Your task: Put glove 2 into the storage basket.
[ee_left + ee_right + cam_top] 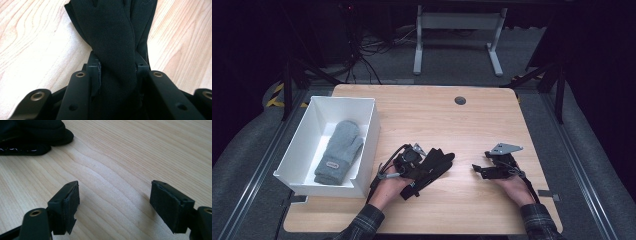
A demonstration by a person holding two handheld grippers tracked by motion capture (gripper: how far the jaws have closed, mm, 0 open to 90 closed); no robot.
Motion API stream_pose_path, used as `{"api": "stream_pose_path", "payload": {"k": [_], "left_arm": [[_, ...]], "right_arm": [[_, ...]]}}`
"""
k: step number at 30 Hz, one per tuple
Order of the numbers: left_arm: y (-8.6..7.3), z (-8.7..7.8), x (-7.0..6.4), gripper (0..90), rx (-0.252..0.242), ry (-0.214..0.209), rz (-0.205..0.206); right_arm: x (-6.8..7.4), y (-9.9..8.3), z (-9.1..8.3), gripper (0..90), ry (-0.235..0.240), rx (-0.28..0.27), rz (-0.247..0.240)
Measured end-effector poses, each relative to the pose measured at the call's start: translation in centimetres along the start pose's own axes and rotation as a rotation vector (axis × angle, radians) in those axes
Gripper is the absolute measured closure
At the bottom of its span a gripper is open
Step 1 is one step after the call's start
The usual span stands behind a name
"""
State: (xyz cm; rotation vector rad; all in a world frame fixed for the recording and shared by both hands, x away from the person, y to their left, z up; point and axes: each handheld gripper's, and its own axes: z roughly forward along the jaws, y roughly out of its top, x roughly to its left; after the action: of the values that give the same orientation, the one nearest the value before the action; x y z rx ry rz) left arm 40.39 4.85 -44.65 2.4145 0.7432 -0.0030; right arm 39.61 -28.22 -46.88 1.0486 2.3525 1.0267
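— Black cloth, what is it and where does it sit?

— It is a black glove (113, 50), and the left tongs (428, 167) are clamped on it. In the left gripper view the fabric is pinched narrow between the two jaws and widens again past their tips, lying on the wooden table (37, 45).

— And from above?

— The glove spreads out ahead of the left tongs, toward the right ones, its far end resting on the table. The left hand (388, 187) holds the tool from behind.

— What about the right tongs (478, 170)?

— Released. In the right gripper view the jaws stand wide apart with only bare wood between them. The glove's edge lies well ahead of them and off to their left, not touching either jaw.

— Are the two tools near each other?

— Near, but apart; a strip of table separates the right jaws from the glove's tip.

— Anything else by the left tongs?

— A white bin (367, 150) stands just beside them, on their outer side. A grey mitten (339, 152) lies flat inside it.
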Motion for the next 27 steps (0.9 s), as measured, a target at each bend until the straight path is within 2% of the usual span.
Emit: {"api": "stream_pose_path", "payload": {"k": [8,11,14,18,19,20,22,27], "left_arm": [[0.7,-1.1,-0.8,69.2,-0.036,-0.045,-0.033],[1.1,-1.9,-1.1,69.1,-0.037,-0.039,-0.029],[1.6,-3.1,-1.4,69.1,-0.058,-0.043,-0.048],[2.5,-4.8,-1.8,69.1,-0.080,-0.019,-0.055],[2.5,-4.8,-1.8,69.1,-0.080,-0.019,-0.055],[3.0,-5.9,-1.9,69.1,-0.089,-0.017,-0.058],[3.2,-6.4,-1.8,69.0,-0.103,-0.016,-0.058],[4.3,-9.1,-1.7,69.0,-0.118,0.002,-0.060]], "right_arm": [[0.0,0.0,0.0,24.4,0.000,0.000,0.000],[0.0,0.0,0.0,24.3,-0.002,0.000,0.000],[0.0,0.0,0.0,24.3,-0.001,0.000,0.000],[0.0,0.0,0.0,24.3,0.000,0.001,0.000],[0.0,0.0,0.0,24.3,0.000,0.001,0.000],[0.0,0.0,0.0,24.3,-0.001,0.001,0.001],[0.0,0.0,0.0,24.3,0.000,0.001,0.000],[0.0,0.0,0.0,24.3,0.000,0.001,0.000]]}}
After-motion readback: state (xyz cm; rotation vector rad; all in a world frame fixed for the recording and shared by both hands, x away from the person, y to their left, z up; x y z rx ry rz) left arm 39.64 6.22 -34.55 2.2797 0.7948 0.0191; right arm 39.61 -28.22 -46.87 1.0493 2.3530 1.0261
